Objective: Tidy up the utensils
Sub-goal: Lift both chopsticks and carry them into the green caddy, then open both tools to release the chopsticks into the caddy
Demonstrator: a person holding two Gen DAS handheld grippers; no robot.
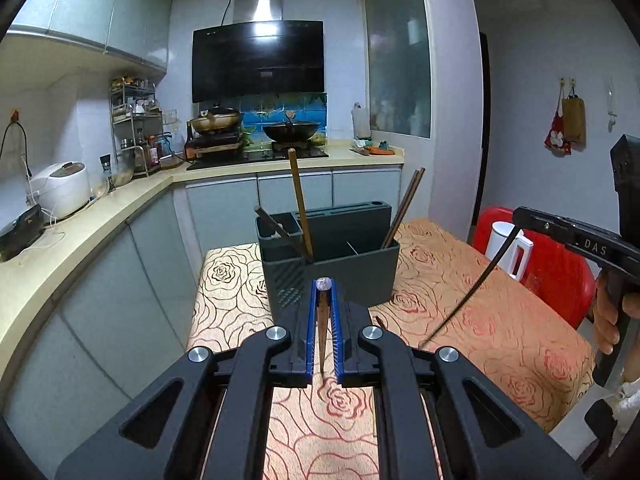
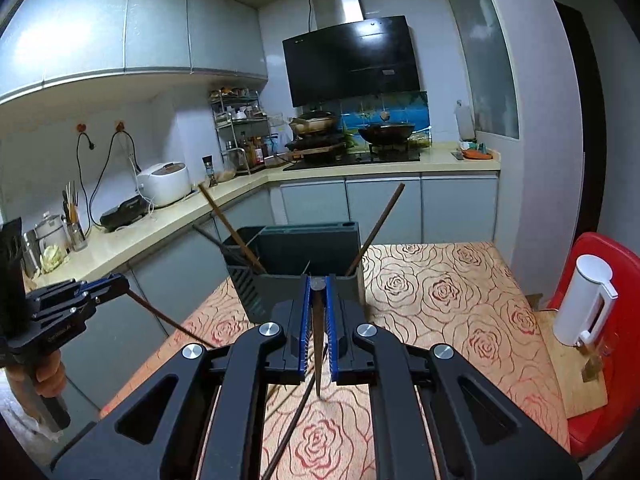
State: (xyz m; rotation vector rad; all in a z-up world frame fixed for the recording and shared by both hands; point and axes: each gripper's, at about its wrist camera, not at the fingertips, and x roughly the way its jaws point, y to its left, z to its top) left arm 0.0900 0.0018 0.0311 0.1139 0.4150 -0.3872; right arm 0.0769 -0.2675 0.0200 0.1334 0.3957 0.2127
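Blue jaws both clamp chopsticks | white jug (image 2: 584, 300) (fully visible right view only)

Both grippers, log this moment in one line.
left gripper: shut on brown wooden chopstick | right gripper: shut on dark chopstick | dark grey plastic utensil holder: ahead

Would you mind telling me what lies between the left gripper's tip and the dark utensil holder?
Nothing: in the left wrist view, only bare rose-patterned tablecloth separates the left gripper, shut on a chopstick, from the utensil holder.
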